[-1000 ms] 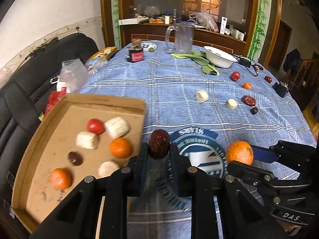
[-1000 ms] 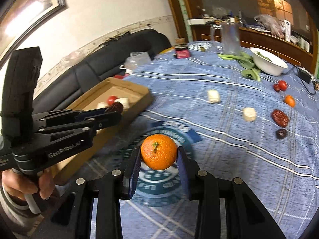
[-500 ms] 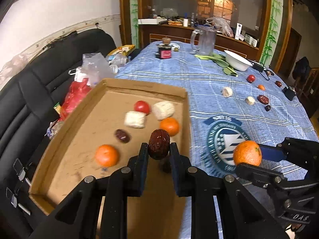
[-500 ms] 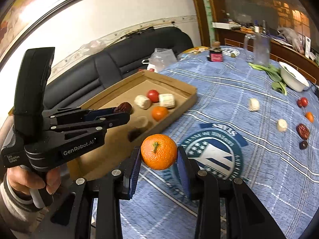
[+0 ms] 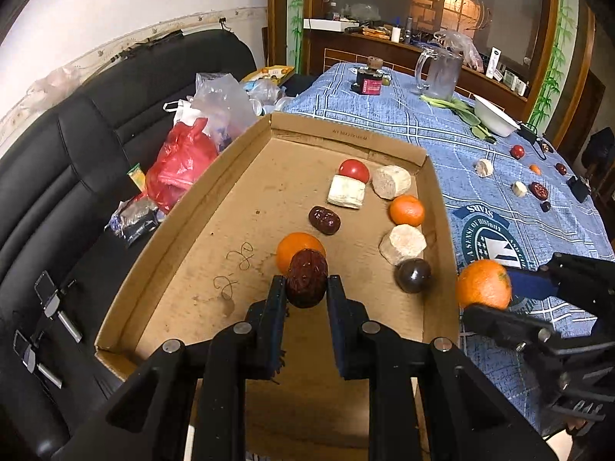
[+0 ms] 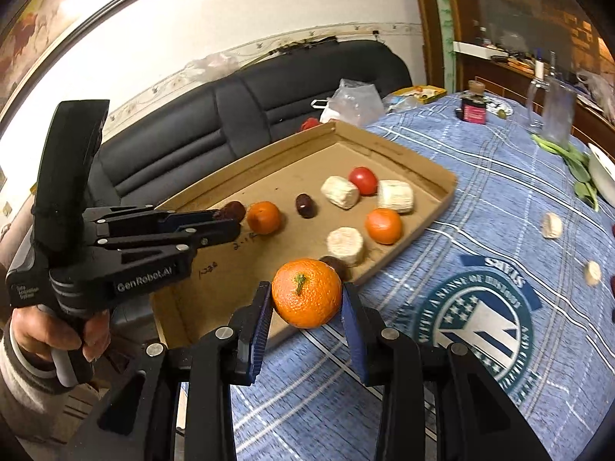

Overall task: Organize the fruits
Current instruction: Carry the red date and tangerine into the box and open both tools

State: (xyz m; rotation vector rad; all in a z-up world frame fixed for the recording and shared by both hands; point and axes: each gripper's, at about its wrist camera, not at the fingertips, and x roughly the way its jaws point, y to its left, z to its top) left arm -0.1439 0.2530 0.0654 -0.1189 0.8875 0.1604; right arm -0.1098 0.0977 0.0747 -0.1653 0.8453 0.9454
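Note:
My left gripper (image 5: 306, 288) is shut on a dark red date (image 5: 306, 283) and hangs over the near part of the cardboard tray (image 5: 200, 207). From the right wrist view that same left gripper (image 6: 226, 219) reaches in from the left, with the date (image 6: 234, 210) at its tips. My right gripper (image 6: 306, 299) is shut on an orange tangerine (image 6: 306, 292) at the tray's near right edge (image 6: 407, 238); the tangerine (image 5: 483, 284) also shows in the left wrist view. Inside the tray lie two tangerines (image 5: 406, 210), a tomato (image 5: 353, 169), pale chunks (image 5: 346, 191), a date (image 5: 324, 219) and a dark round fruit (image 5: 413, 274).
More fruit pieces (image 5: 519, 188) lie scattered on the blue checked tablecloth (image 5: 415, 130) to the right. A glass jug (image 5: 440, 71), a dark jar (image 5: 371, 80) and a white bowl (image 5: 494, 120) stand at the far end. Plastic bags (image 5: 184, 153) lie on the black sofa (image 5: 57, 161) left of the tray.
Both grippers have travelled left from over the tablecloth to the tray, each still holding its fruit. The date now hangs over the tray floor, and the tangerine is at the tray's right edge.

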